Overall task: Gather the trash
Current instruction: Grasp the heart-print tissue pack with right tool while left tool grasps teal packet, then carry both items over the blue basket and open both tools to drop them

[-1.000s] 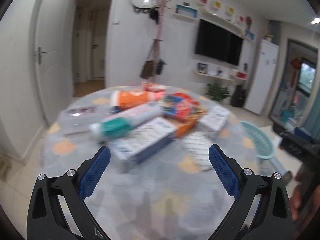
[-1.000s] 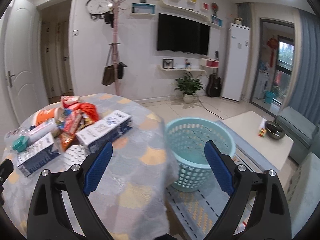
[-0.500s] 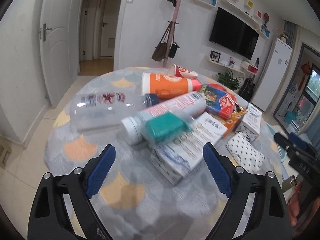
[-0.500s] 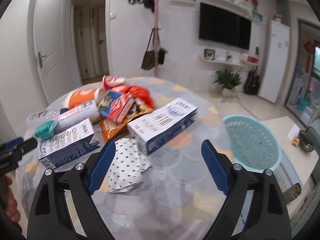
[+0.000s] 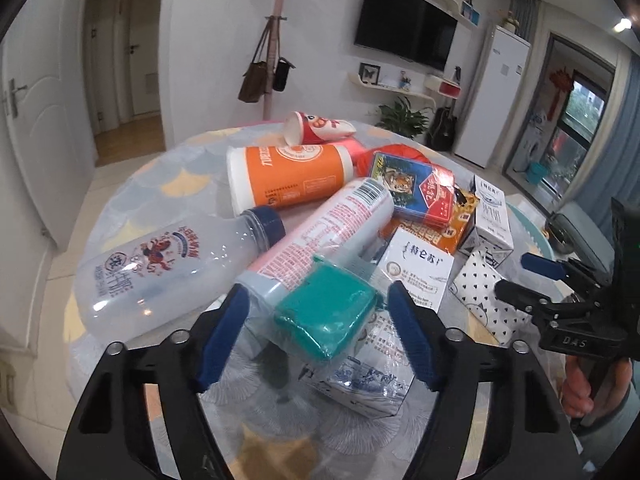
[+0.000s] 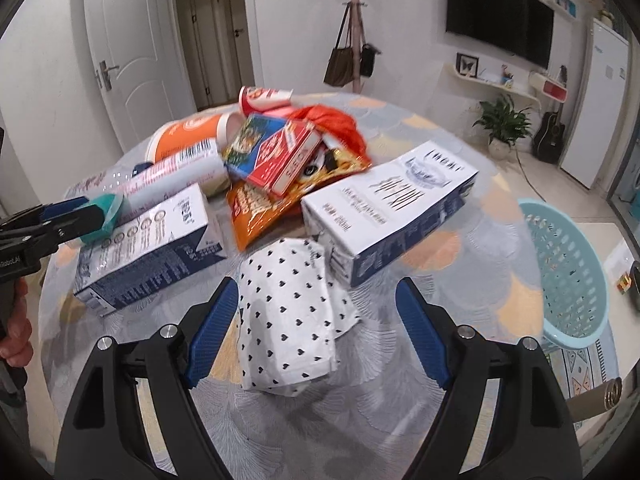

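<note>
On the round table (image 6: 400, 400) we list the trash, all uncollected: spray can (image 5: 320, 236) with teal cap (image 5: 326, 314), clear bottle (image 5: 160, 272), orange tub (image 5: 288, 178), red cup (image 5: 316, 128), two milk cartons (image 6: 384, 208) (image 6: 148, 248), snack bag (image 6: 264, 204), card packet (image 6: 276, 152), red bag (image 6: 336, 120), heart-print pouch (image 6: 284, 316). Beside the table, on the floor, stands the basket (image 6: 568, 276); what we see of its inside holds nothing. By our judgement the task is at its start: first picks pending, everything left to carry over.

Left gripper (image 5: 316, 336): jaws wide, straddling the teal cap, not touching as far as we can tell. Right gripper (image 6: 312, 332): jaws wide, either side of the pouch, nothing gripped.

Changes since half a second ago: both grippers have come lower and closer. The cap then lay ahead of the left fingers and now sits between them; the pouch, then ahead of the right fingers, is now framed by them. The pile itself has not shifted.
</note>
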The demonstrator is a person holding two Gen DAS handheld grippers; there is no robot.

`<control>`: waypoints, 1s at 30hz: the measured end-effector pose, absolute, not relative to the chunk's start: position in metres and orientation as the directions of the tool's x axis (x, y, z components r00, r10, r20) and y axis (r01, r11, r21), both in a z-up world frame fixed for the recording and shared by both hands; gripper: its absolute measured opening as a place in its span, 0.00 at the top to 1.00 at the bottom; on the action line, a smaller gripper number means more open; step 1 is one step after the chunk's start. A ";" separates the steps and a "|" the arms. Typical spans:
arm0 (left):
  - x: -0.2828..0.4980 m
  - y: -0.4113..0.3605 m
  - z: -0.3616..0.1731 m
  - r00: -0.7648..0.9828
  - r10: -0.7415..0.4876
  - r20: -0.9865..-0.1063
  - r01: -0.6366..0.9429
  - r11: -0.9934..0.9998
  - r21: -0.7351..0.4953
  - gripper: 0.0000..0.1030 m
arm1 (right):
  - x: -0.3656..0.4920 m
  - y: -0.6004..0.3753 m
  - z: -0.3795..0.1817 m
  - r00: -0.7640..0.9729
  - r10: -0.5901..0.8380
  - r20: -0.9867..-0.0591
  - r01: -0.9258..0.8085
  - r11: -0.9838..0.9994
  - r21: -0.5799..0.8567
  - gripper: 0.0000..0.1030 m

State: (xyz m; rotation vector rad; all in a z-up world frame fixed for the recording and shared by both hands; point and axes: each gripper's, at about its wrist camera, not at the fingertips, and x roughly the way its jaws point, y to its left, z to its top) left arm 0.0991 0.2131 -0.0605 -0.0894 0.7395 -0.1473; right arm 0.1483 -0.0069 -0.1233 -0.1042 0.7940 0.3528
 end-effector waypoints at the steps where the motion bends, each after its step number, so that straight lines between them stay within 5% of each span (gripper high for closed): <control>1: 0.099 0.212 -0.061 0.728 -0.166 -0.665 0.107 0.986 -0.128 0.33 | 0.150 -0.005 -0.126 0.632 0.279 -0.723 -0.355 0.933 0.050 0.25; 6: 0.100 0.198 -0.067 0.703 -0.159 -0.693 0.137 0.987 -0.088 0.34 | 0.158 0.003 -0.136 0.583 0.284 -0.761 -0.369 0.927 0.063 0.27; 11: 0.103 0.195 -0.069 0.700 -0.146 -0.699 0.119 0.989 -0.087 0.36 | 0.159 0.007 -0.137 0.576 0.284 -0.766 -0.375 0.925 0.061 0.51; 16: 0.107 0.197 -0.072 0.691 -0.165 -0.704 0.101 0.986 -0.132 0.63 | 0.150 0.009 -0.134 0.570 0.321 -0.756 -0.411 0.908 0.076 0.79; 30: 0.090 0.167 -0.042 0.752 -0.186 -0.632 0.130 0.982 -0.135 0.64 | 0.133 -0.025 -0.099 0.639 0.364 -0.678 -0.405 0.908 0.106 0.85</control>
